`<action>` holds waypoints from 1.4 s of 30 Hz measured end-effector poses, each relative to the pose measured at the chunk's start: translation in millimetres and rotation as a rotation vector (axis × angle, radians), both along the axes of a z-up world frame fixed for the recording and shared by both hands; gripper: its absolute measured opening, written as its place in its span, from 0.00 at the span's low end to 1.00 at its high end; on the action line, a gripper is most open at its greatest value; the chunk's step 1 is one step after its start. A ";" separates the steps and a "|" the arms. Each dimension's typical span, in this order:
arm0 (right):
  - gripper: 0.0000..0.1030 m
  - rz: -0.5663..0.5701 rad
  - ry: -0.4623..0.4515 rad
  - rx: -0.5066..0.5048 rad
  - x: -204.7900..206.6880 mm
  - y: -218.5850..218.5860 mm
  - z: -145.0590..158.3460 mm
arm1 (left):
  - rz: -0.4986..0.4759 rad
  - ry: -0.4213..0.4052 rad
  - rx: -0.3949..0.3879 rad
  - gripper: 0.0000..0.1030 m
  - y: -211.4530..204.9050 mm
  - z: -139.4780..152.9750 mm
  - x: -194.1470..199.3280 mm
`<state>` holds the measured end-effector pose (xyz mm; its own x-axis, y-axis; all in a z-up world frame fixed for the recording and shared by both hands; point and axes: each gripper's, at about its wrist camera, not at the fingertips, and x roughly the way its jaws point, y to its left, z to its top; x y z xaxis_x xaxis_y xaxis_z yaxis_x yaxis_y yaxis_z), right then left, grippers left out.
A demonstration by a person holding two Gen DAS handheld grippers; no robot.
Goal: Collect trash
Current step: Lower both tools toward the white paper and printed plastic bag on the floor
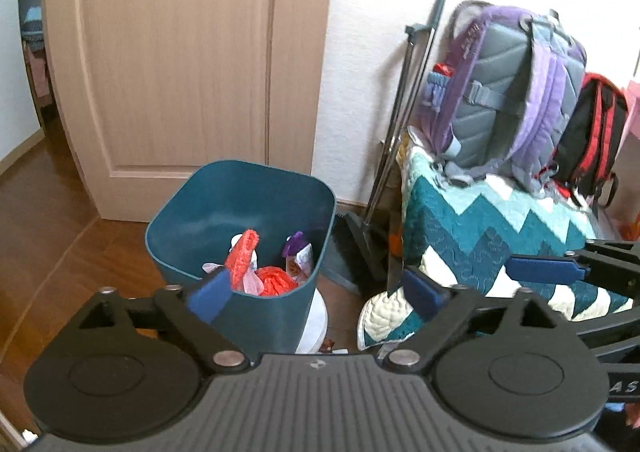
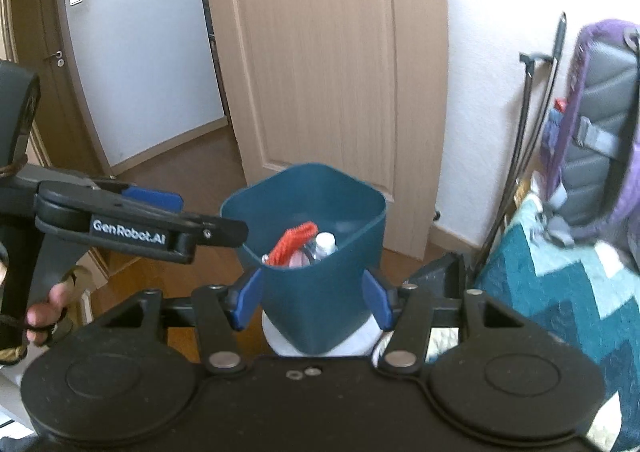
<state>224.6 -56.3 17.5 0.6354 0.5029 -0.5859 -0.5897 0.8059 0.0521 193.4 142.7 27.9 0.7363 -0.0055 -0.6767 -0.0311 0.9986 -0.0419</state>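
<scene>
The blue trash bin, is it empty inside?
No, the blue trash bin already holds trash, including a red mesh bag and a purple wrapper.

The left claw (image 1: pixel 316 294) is seen from its own camera with the two blue fingertips (image 1: pixel 210 298) spread wide apart, and nothing is held between them. Its black linkage arms are folded outward over the round pivot discs at the near edge.

The right claw (image 2: pixel 314 302) is also opened wide, with its blue fingertips (image 2: pixel 248 302) well apart and nothing gripped between them.

In the right wrist view the left claw is seen from the side at the left, pointed to the right and a little downward. Its handle is held by the left hand (image 2: pixel 44 310), of which only some fingers are visible at the left edge.
</scene>
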 end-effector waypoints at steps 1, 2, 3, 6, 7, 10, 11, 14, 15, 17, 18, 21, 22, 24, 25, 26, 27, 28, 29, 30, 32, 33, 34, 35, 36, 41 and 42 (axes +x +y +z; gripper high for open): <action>0.54 -0.005 0.013 0.002 -1.0 -7.4 -5.7 | -0.008 0.001 0.001 1.00 -3.2 -4.5 -1.1; 0.54 -0.010 0.024 0.000 -1.6 -13.2 -11.0 | -0.019 0.003 -0.001 1.00 -6.0 -10.0 -0.5; 0.54 -0.018 0.037 -0.002 -1.8 -20.1 -17.8 | -0.030 0.013 -0.002 1.00 -9.2 -16.6 0.7; 0.54 -0.043 0.087 -0.014 1.7 -39.1 -45.5 | -0.052 0.069 -0.004 1.00 -19.3 -44.5 10.4; 0.54 -0.051 0.103 -0.019 4.0 -44.3 -56.1 | -0.059 0.090 -0.003 1.00 -22.6 -54.5 14.7; 0.54 -0.068 0.149 -0.045 11.2 -56.8 -90.7 | -0.076 0.154 0.017 1.00 -33.1 -90.9 26.5; 0.54 -0.072 0.162 -0.060 15.6 -59.6 -104.1 | -0.088 0.175 0.024 1.00 -36.2 -102.6 31.0; 0.54 -0.078 0.203 -0.092 25.5 -66.2 -138.0 | -0.115 0.238 0.037 1.00 -43.4 -141.7 46.0; 0.54 -0.085 0.218 -0.099 31.0 -68.1 -149.5 | -0.122 0.256 0.042 1.00 -44.9 -153.9 51.3; 0.54 -0.099 0.251 -0.108 44.5 -70.9 -173.4 | -0.138 0.294 0.049 1.00 -46.2 -180.3 62.2; 0.54 -0.106 0.266 -0.111 51.6 -72.2 -186.0 | -0.145 0.311 0.054 1.00 -46.5 -192.8 67.7; 0.54 -0.107 0.298 -0.131 70.1 -73.8 -220.6 | -0.178 0.364 0.071 1.00 -47.1 -229.6 82.4; 0.54 -0.106 0.304 -0.146 76.5 -72.6 -232.0 | -0.199 0.373 0.077 1.00 -47.5 -241.2 86.8; 0.54 -0.092 0.322 -0.172 90.9 -69.0 -254.5 | -0.251 0.376 0.106 1.00 -49.5 -263.2 92.6; 0.54 -0.084 0.325 -0.189 97.4 -66.8 -265.5 | -0.271 0.378 0.120 1.00 -51.1 -275.1 94.3; 0.54 -0.072 0.324 -0.213 104.7 -63.4 -278.0 | -0.286 0.383 0.126 1.00 -51.6 -286.6 97.0; 0.54 -0.061 0.325 -0.230 110.3 -60.5 -287.3 | -0.297 0.388 0.128 1.00 -52.1 -297.8 98.8; 0.54 -0.045 0.329 -0.247 117.5 -57.0 -299.1 | -0.305 0.394 0.127 1.00 -52.1 -310.6 100.4; 0.54 -0.026 0.332 -0.265 124.3 -53.3 -310.5 | -0.307 0.402 0.126 1.00 -51.6 -321.8 102.3; 0.54 -0.010 0.328 -0.286 128.9 -49.4 -320.3 | -0.302 0.414 0.126 1.00 -50.7 -333.9 104.0; 0.54 0.029 0.323 -0.328 138.2 -40.6 -340.0 | -0.282 0.451 0.115 1.00 -47.4 -359.9 108.3; 0.54 0.051 0.324 -0.343 143.0 -36.0 -350.8 | -0.271 0.473 0.099 1.00 -44.6 -373.7 110.3; 0.54 0.067 0.323 -0.358 146.8 -31.8 -360.1 | -0.267 0.489 0.087 1.00 -41.9 -383.6 112.2; 0.54 0.085 0.321 -0.371 149.9 -27.8 -368.7 | -0.262 0.503 0.083 1.00 -39.4 -395.9 113.2; 0.54 0.110 0.318 -0.387 154.1 -22.7 -378.7 | -0.261 0.511 0.087 1.00 -37.9 -406.1 113.5; 0.54 0.225 0.264 -0.481 163.0 1.5 -418.4 | -0.269 0.517 0.122 0.99 -33.9 -451.3 115.9; 0.54 0.238 0.252 -0.493 164.8 5.2 -423.9 | -0.270 0.515 0.128 0.99 -33.8 -458.6 117.3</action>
